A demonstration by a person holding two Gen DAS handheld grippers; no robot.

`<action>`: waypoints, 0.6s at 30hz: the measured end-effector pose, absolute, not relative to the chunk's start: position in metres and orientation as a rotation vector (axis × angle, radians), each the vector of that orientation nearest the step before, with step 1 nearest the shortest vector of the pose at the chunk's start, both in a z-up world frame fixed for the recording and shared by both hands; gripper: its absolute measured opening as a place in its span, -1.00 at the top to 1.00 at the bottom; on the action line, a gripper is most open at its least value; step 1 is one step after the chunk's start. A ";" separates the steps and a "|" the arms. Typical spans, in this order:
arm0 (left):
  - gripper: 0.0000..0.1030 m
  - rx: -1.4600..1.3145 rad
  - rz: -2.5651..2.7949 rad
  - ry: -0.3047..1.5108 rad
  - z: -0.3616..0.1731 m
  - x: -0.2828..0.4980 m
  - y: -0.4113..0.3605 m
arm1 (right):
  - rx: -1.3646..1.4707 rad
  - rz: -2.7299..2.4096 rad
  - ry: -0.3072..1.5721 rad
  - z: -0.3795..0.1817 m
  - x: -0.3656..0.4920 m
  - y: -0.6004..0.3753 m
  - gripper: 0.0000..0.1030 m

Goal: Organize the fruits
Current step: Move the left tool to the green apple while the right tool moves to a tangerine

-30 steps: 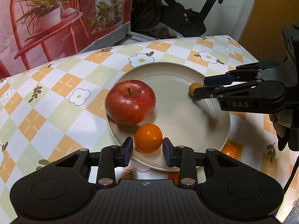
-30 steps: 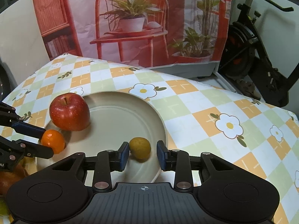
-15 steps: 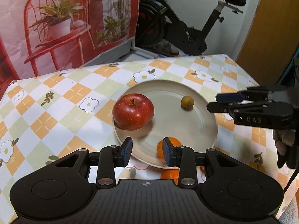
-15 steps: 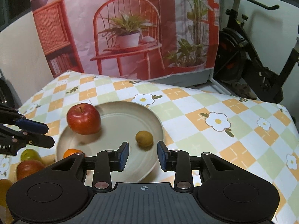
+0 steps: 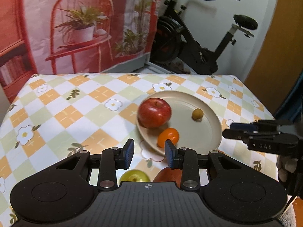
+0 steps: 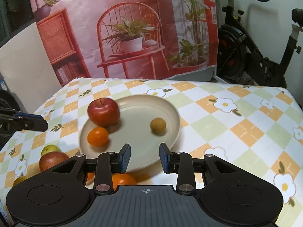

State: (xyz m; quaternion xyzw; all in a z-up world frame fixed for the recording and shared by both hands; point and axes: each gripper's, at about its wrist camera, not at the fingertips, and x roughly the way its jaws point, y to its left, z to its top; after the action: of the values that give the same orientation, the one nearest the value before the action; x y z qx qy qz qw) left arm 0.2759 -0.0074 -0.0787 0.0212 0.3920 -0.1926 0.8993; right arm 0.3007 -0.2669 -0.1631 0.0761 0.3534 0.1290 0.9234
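Note:
A beige plate (image 5: 208, 132) (image 6: 170, 113) on the chequered tablecloth holds a red apple (image 5: 154, 112) (image 6: 103, 111), a small orange (image 5: 168, 137) (image 6: 97, 136) and a small brown-yellow fruit (image 5: 197, 113) (image 6: 158, 125). My left gripper (image 5: 149, 154) is open and empty, above the cloth just short of the plate's near rim. My right gripper (image 6: 144, 158) is open and empty, above the plate's near edge; it also shows at the right in the left wrist view (image 5: 234, 130). Loose fruits lie off the plate: a green one (image 5: 134, 176) (image 6: 49, 149), a reddish apple (image 5: 168, 175) (image 6: 53, 160) and an orange (image 6: 123, 179).
A small yellow fruit (image 6: 19, 180) lies near the table's edge. A printed backdrop (image 6: 123, 28) stands behind the table and an exercise bike (image 5: 198, 47) beyond its far right corner. The table edge (image 6: 291, 98) falls away at the right.
Both grippers have pulled back and up from the plate, leaving the orange and the small brown fruit on it. Loose fruits near the front edge have come into view.

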 end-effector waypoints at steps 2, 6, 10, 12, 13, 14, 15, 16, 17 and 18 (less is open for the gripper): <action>0.28 0.030 -0.384 0.804 -0.078 0.271 -0.003 | 0.164 0.266 0.724 -0.165 0.296 -0.263 0.40; 0.28 -0.013 -0.364 0.797 -0.079 0.262 0.010 | 0.201 0.259 0.721 -0.169 0.289 -0.259 0.40; 0.28 -0.013 -0.342 0.792 -0.083 0.254 0.017 | 0.236 0.254 0.714 -0.173 0.280 -0.258 0.39; 0.28 -0.023 -0.334 0.795 -0.084 0.253 0.020 | 0.241 0.255 0.714 -0.175 0.276 -0.257 0.39; 0.28 -0.031 -0.333 0.797 -0.085 0.252 0.022 | 0.242 0.255 0.714 -0.176 0.274 -0.256 0.39; 0.28 -0.037 -0.331 0.800 -0.087 0.252 0.023 | 0.244 0.255 0.715 -0.176 0.272 -0.255 0.39; 0.28 -0.040 -0.329 0.802 -0.087 0.253 0.023 | 0.247 0.255 0.716 -0.178 0.271 -0.254 0.39; 0.28 -0.043 -0.325 0.804 -0.088 0.253 0.024 | 0.251 0.254 0.719 -0.179 0.270 -0.254 0.39; 0.28 -0.047 -0.322 0.807 -0.090 0.253 0.025 | 0.255 0.255 0.721 -0.180 0.269 -0.254 0.39; 0.28 -0.051 -0.321 0.808 -0.091 0.253 0.026 | 0.257 0.255 0.724 -0.181 0.268 -0.253 0.39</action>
State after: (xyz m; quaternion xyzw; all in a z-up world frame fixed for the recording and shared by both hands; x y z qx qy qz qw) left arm 0.2529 0.0262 -0.0910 -0.0245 0.3915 -0.1554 0.9066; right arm 0.2682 -0.2534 -0.1810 0.1250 0.3520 0.1241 0.9193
